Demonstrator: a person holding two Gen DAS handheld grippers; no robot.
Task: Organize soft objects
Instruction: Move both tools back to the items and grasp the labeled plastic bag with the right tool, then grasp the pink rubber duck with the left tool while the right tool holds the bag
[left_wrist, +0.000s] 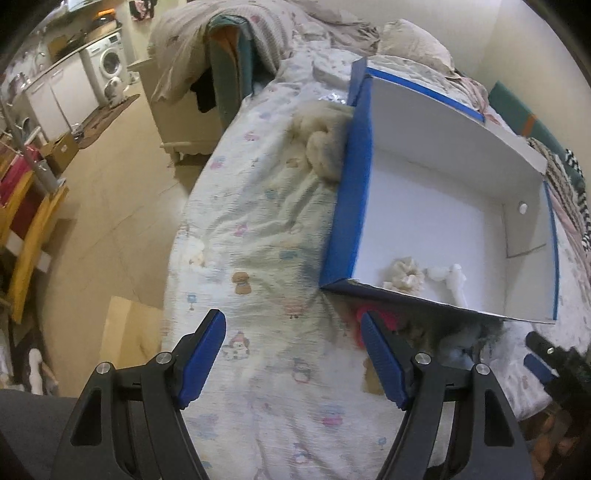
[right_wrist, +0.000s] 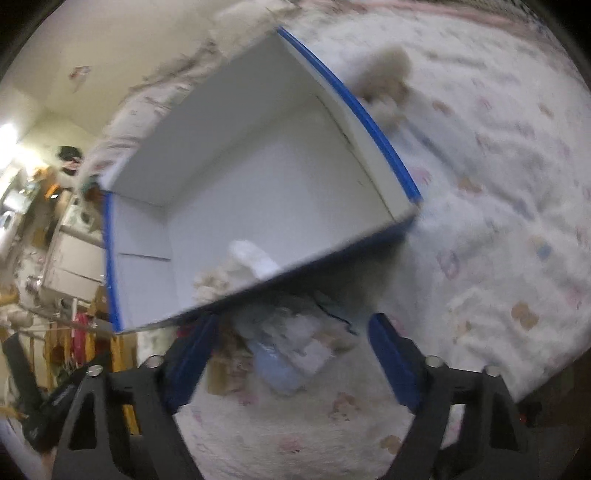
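- The scene is a bed with a pale quilt (left_wrist: 266, 229) printed with small cartoon animals; in the upper left of the left wrist view a washing machine (left_wrist: 109, 61) stands under a counter, far behind a bare floor.
- On the quilt, in the right half of that view, lies an open box (left_wrist: 347, 192), blue outside and white inside.
- In the near corner of the box, low in the frame, there are a cream scrunchie (left_wrist: 402, 275) and a small white soft item (left_wrist: 448, 277) just beside it.
- A beige fluffy toy (left_wrist: 321, 147) lies on the quilt against the outer left wall of the box, in the upper centre.
- Just below the near wall of the box is a heap of soft things: a red fuzzy piece (left_wrist: 384, 319), and a pale blue soft bundle (right_wrist: 280, 365) which shows at the lower centre of the right wrist view. That view is blurred, so I cannot name them more exactly.
- The left gripper (left_wrist: 293, 356) hangs over the bare quilt at the bottom of its view, jaws wide apart with only the quilt between them.
- The right gripper (right_wrist: 291, 356) points down at the heap; its jaws stand wide on both sides of the pale blue bundle, and the pads do not press on it.
- The tip of the right gripper also shows at the lower right edge of the left wrist view.
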